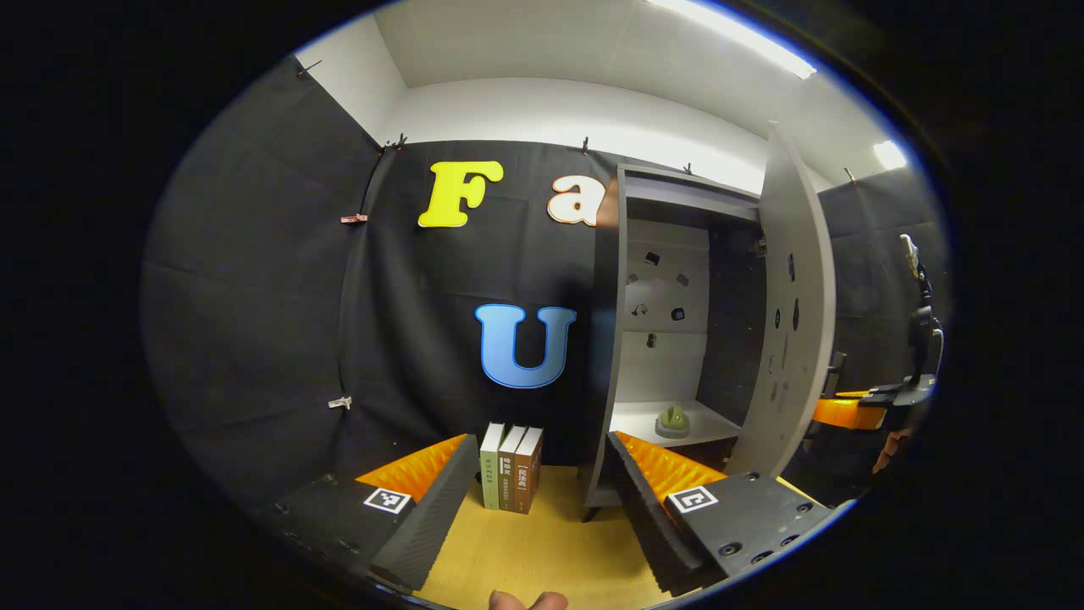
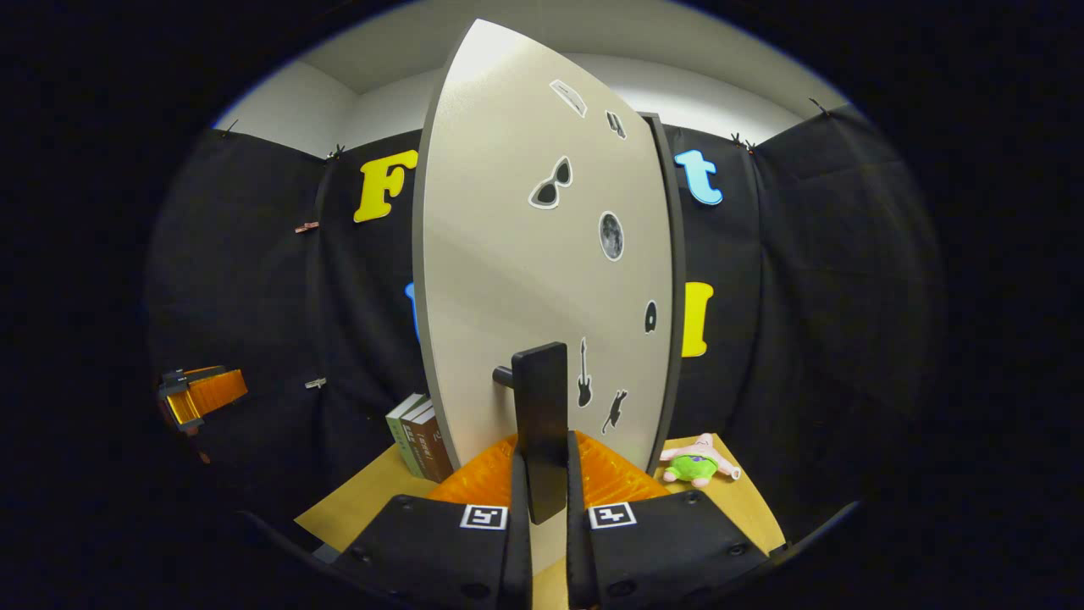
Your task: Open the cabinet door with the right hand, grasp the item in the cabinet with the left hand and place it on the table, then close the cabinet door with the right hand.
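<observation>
The grey cabinet [image 1: 611,339] stands on the wooden table with its door [image 1: 796,322] swung wide. On its lower white shelf sits a small green item [image 1: 673,420] on a pale base. My left gripper [image 1: 542,500] is open, back from the cabinet, with the shelf just beyond its right finger. In the right gripper view the door's sticker-covered face [image 2: 525,254] is close in front. My right gripper [image 2: 542,508] is shut on the dark bar handle [image 2: 540,424], both fingers pressing its sides. The right gripper [image 1: 855,411] appears past the door's edge in the left gripper view.
Three books [image 1: 511,466] stand upright on the table [image 1: 542,551] left of the cabinet, also visible as books [image 2: 419,440] beside the door. A pink and green plush toy [image 2: 696,462] lies on the table right of the cabinet. Black cloth walls enclose the booth.
</observation>
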The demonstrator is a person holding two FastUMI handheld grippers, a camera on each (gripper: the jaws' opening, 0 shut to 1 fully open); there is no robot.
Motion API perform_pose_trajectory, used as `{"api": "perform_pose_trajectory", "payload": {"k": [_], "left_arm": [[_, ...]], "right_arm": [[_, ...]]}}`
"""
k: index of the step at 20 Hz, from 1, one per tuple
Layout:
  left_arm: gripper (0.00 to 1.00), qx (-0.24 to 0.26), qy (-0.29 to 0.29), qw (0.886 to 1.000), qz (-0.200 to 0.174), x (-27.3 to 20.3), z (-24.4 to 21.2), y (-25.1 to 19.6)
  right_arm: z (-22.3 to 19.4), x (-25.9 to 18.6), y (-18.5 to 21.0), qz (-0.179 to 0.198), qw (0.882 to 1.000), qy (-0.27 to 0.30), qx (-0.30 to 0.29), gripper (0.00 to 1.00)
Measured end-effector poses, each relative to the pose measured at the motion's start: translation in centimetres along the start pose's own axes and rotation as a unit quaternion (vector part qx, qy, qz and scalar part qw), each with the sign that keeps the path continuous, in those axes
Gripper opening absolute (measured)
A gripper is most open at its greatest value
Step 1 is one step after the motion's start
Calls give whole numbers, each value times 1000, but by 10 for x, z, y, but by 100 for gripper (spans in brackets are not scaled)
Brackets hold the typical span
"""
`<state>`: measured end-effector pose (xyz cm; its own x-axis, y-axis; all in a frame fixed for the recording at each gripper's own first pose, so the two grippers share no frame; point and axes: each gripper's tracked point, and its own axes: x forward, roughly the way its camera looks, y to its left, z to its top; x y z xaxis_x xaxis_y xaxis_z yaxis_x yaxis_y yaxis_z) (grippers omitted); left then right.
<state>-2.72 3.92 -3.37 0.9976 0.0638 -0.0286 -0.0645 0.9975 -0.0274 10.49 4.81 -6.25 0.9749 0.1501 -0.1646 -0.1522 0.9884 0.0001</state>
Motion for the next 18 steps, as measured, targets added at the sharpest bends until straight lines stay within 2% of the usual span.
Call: {"api": "perform_pose_trajectory", "payload": {"k": [2, 6, 10, 18], "left_arm": [[97, -5, -1, 1000, -10, 5, 0, -9], [94, -6, 3, 1000, -20, 11, -1, -26], [94, -9, 2, 1000, -18, 18, -2, -43], [94, -10, 7, 1000, -5, 33, 1, -80]], "right_arm": [[1, -1, -13, -24, 1000, -2, -13, 20], [3, -8, -32, -65, 998, -3, -24, 19], [2, -13, -45, -71, 997, 1, -23, 18], [8, -21, -103, -87, 996, -7, 2, 13]]}}
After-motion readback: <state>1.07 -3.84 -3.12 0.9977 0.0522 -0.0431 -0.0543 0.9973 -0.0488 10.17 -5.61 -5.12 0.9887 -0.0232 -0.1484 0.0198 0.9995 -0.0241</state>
